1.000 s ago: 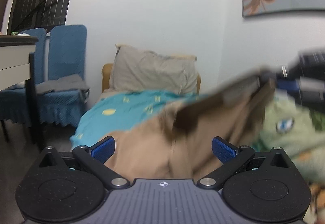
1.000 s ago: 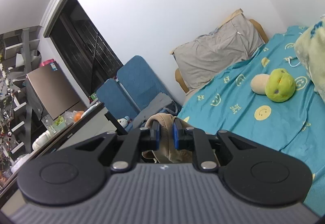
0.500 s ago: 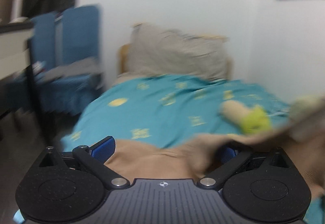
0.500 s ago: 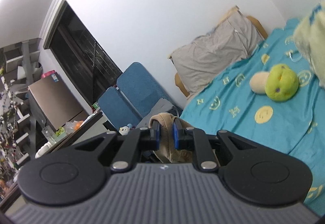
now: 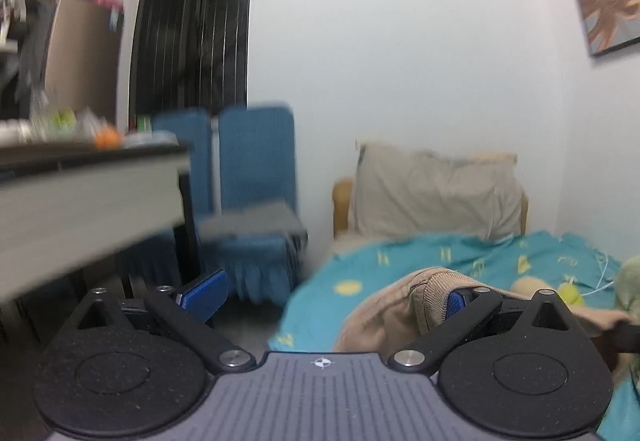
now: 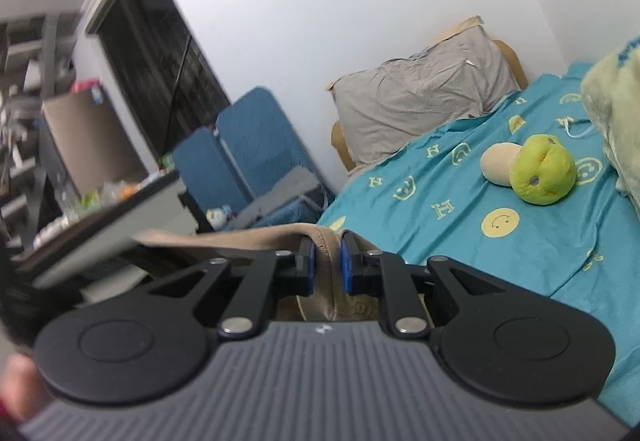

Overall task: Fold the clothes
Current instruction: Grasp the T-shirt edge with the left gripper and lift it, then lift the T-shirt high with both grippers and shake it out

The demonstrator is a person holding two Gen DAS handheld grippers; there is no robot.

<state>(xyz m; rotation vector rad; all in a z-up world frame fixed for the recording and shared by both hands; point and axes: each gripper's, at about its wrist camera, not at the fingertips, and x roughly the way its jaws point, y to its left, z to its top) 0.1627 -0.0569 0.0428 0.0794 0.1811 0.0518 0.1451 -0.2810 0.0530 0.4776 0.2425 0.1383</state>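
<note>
Clamped tight, the right gripper (image 6: pixel 327 261) pinches the ribbed hem of a tan knit garment (image 6: pixel 240 239), lifting it above the teal patterned bedsheet (image 6: pixel 460 209), probably to shake it flat. Spread wide, the left gripper (image 5: pixel 332 297) holds nothing; tan fabric merely drapes over one blue pad (image 5: pixel 454 303).

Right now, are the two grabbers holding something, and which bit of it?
The right gripper pinches the tan knit garment by its ribbed edge. The left gripper is open; that cloth only drapes over one finger.
</note>
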